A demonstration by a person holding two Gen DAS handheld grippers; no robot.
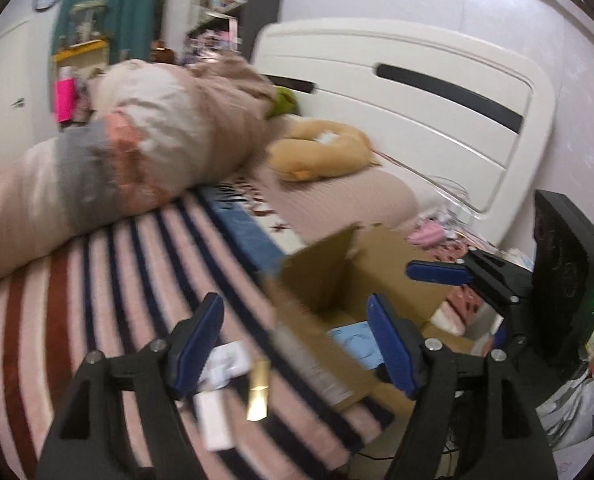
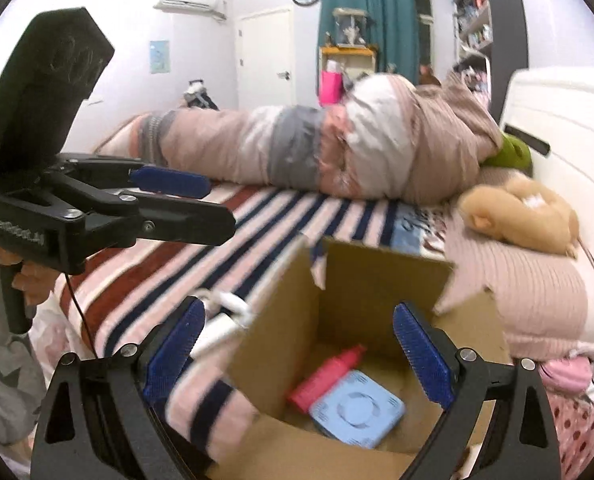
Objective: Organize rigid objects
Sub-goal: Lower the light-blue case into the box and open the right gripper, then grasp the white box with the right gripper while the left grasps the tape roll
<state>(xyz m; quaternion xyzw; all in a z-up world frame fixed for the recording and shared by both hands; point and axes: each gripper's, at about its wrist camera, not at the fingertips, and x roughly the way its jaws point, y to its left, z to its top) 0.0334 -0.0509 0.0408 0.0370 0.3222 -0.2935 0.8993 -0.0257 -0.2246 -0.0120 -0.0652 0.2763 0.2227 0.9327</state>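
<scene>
Above box (image 2: 357,292) at bed (image 1: 97,280) edge: right gripper (image 2: 301,352) level, jaws apart, empty; left gripper (image 1: 297,344) alongside, jaws apart, empty.

Bed (image 2: 265,216): covered by a striped blanket in pink, navy and rust-brown. Lying directly on it:
- open cardboard box (image 2: 361,280), flaps raised, near the front edge;
- rolled duvet (image 2: 297,152) in beige, white and grey, along the far side;
- tan plush toy (image 2: 525,216) on a pink ribbed pillow (image 2: 537,292) by the white headboard (image 1: 437,120);
- small white items (image 1: 225,360) and a gold piece (image 1: 259,392) left of the box, blurred.
</scene>
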